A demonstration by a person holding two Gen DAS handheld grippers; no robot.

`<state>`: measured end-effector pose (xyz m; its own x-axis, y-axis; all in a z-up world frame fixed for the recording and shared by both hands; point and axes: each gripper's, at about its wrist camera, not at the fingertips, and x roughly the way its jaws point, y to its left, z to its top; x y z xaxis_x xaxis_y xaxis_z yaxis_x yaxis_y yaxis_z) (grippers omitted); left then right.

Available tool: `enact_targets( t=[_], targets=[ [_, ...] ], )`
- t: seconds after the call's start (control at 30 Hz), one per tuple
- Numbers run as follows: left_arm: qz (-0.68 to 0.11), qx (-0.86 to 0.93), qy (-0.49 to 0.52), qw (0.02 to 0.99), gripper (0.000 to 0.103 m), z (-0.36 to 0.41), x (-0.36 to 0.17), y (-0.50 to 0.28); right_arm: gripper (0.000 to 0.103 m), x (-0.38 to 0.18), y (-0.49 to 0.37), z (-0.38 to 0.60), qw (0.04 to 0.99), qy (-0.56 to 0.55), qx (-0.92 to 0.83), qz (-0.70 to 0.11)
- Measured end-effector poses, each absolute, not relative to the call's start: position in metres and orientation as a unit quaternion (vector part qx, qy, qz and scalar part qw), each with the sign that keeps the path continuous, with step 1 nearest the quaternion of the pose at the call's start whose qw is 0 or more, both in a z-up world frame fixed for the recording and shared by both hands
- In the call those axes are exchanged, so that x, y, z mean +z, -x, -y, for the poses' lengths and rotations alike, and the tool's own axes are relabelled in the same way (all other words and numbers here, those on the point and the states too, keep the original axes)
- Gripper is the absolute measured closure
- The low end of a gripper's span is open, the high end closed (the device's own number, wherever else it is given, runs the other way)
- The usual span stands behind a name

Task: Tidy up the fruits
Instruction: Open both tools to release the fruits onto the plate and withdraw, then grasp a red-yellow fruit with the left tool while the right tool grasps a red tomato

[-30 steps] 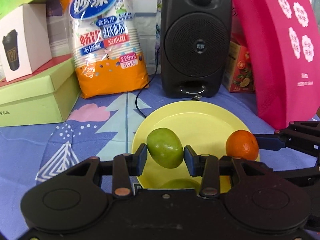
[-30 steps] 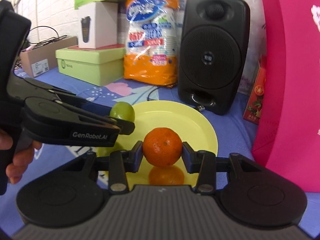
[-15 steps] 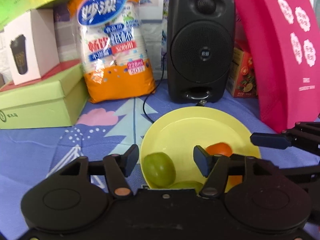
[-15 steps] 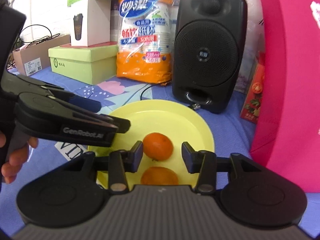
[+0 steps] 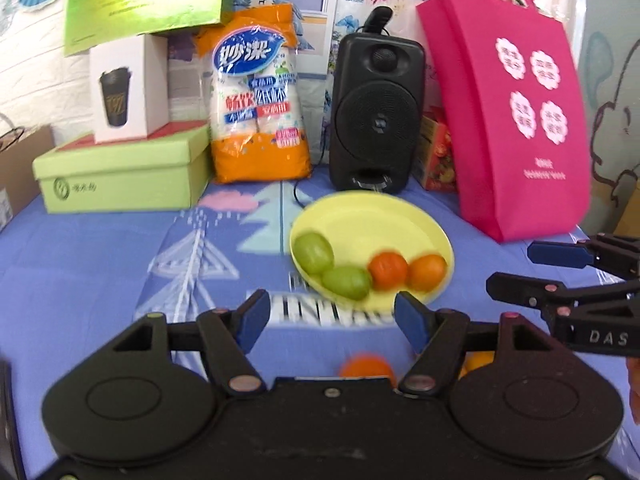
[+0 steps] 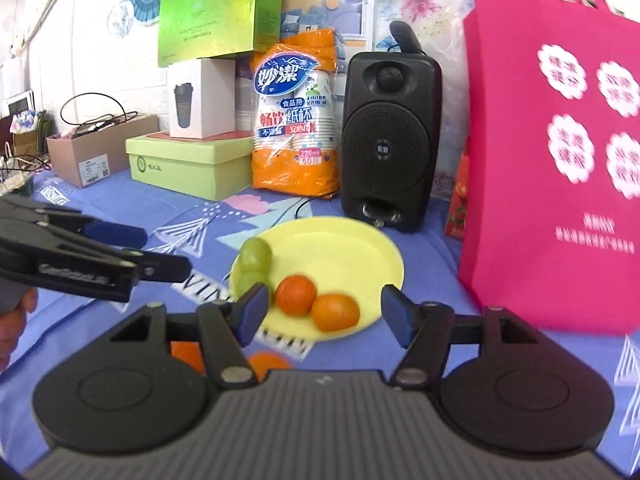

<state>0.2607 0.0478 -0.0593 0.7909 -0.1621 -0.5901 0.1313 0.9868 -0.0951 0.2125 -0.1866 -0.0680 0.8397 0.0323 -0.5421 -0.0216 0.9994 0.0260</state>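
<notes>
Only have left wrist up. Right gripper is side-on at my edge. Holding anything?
Observer: No. Its own camera shows the right gripper open, with nothing between the fingers.
Operator: Where is my left one relative to the plate?
Observer: Seen from the side, the left gripper sits left of the yellow plate, its tips short of the rim.
Operator: Anything beyond my left edge?
Observer: Black cables are heaped on a cardboard box next to the green box.
</notes>
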Motion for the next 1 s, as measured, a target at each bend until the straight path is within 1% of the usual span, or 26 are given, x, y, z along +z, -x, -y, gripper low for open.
enact_targets(
  t=[0.2, 0.3, 0.37, 0.43, 0.53, 0.57, 0.6, 0.67, 0.83, 0.93, 1.0],
  targets=[
    [-0.322, -0.082, 0.022, 0.943, 0.034, -0.034, -0.081, -0.201, 0.037, -0.086, -0.16, 0.175, 0.956, -0.005, 0.001, -0.295],
    [-0.332, -0.096, 0.037, 0.938, 0.034, -0.025, -0.097, -0.186, 0.037, -0.098, -0.138, 0.174, 0.953, -0.025, 0.007, -0.303],
    [-0.343, -0.103, 0.035, 0.933, 0.036, -0.017, -0.107, -0.185, 0.037, -0.105, -0.128, 0.172, 0.951, -0.025, 0.013, -0.307],
    [-0.346, -0.104, 0.025, 0.932, 0.039, -0.008, -0.115, -0.184, 0.043, -0.11, -0.123, 0.169, 0.95, -0.026, 0.018, -0.311],
    [-0.35, -0.11, 0.029, 0.93, 0.039, 0.0, -0.122, -0.186, 0.048, -0.116, -0.12, 0.167, 0.947, -0.024, 0.019, -0.319],
    [-0.353, -0.111, 0.03, 0.928, 0.043, 0.001, -0.124, -0.187, 0.05, -0.118, -0.121, 0.166, 0.946, -0.02, 0.021, -0.322],
    [-0.355, -0.113, 0.031, 0.928, 0.044, 0.003, -0.126, -0.187, 0.051, -0.118, -0.121, 0.166, 0.946, -0.019, 0.024, -0.323],
    [-0.357, -0.114, 0.033, 0.927, 0.045, 0.005, -0.128, -0.191, 0.051, -0.12, -0.121, 0.166, 0.946, -0.023, 0.03, -0.323],
    [-0.359, -0.114, 0.041, 0.925, 0.055, 0.004, -0.132, -0.204, 0.051, -0.125, -0.124, 0.167, 0.944, -0.024, 0.03, -0.329],
    [-0.358, -0.115, 0.04, 0.926, 0.057, 0.004, -0.133, -0.21, 0.051, -0.128, -0.126, 0.168, 0.942, -0.027, 0.035, -0.332],
    [-0.358, -0.117, 0.041, 0.926, 0.061, 0.005, -0.133, -0.213, 0.051, -0.129, -0.128, 0.167, 0.941, -0.025, 0.039, -0.334]
  ],
)
